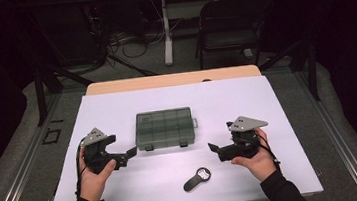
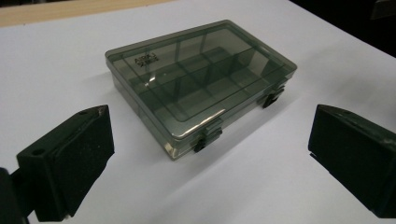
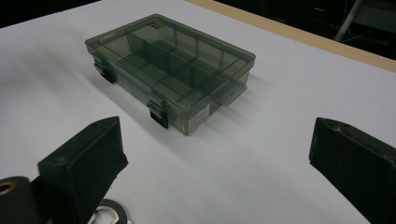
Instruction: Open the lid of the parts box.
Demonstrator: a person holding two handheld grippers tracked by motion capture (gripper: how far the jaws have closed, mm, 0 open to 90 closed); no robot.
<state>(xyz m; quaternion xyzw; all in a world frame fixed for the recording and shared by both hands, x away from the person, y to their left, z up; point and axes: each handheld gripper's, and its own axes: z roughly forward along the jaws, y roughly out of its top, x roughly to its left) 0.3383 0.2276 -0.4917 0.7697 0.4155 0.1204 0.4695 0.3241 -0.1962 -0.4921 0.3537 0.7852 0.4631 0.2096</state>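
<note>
1. We hold the left gripper (image 1: 130, 153) above the white table (image 1: 117, 112), toward its left edge; its jaws stand wide apart with nothing between them
2. Our right gripper (image 1: 212, 148) sits toward the right edge, jaws likewise spread wide and empty, pointing inward
3. Between the two grippers, near the middle of the table, lies the smoky translucent compartment box (image 1: 164, 127); it rests flat with its lid down
4. In the left gripper view the box (image 2: 201, 84) lies just ahead of the jaws, not touching them; two dark latches (image 2: 208, 139) face the near edge
5. In the right gripper view the box (image 3: 170, 65) is also apart from the jaws, its inner dividers visible through the lid
6. A small black bottle opener (image 1: 197, 179) lies near the near edge, below the right gripper, well apart from the box
</note>
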